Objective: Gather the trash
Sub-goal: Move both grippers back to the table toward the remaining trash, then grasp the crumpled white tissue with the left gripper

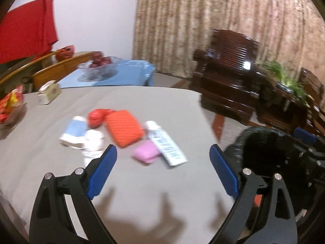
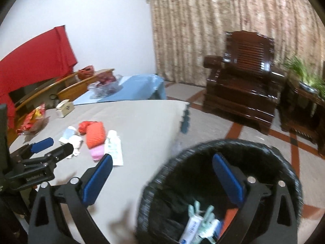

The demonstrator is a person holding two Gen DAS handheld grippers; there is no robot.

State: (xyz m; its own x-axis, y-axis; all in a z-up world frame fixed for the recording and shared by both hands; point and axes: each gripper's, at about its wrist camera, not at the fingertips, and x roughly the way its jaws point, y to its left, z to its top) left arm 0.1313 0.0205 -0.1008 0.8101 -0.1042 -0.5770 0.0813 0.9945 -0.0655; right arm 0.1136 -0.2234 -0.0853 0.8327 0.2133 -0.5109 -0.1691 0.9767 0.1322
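A heap of trash lies on the grey table (image 1: 142, 183): an orange packet (image 1: 124, 128), a pink packet (image 1: 145, 152), a white printed tube (image 1: 166, 144), a blue-white pack (image 1: 74, 132), a red ball-like piece (image 1: 95, 118) and white crumpled wrappers (image 1: 93, 142). My left gripper (image 1: 163, 154) is open and empty, just short of the heap. My right gripper (image 2: 162, 164) is open and empty above the rim of the black bin (image 2: 284, 162), which holds tubes and wrappers (image 2: 201, 221). The heap (image 2: 95, 136) and the left gripper (image 2: 50, 146) also show in the right wrist view.
A tissue box (image 1: 48, 93) and a bowl of red snack packets (image 1: 10, 107) stand at the table's far left. A blue table with a glass fruit bowl (image 1: 99, 67) is behind. A dark wooden armchair (image 1: 227, 75) and a plant (image 1: 284, 77) stand to the right.
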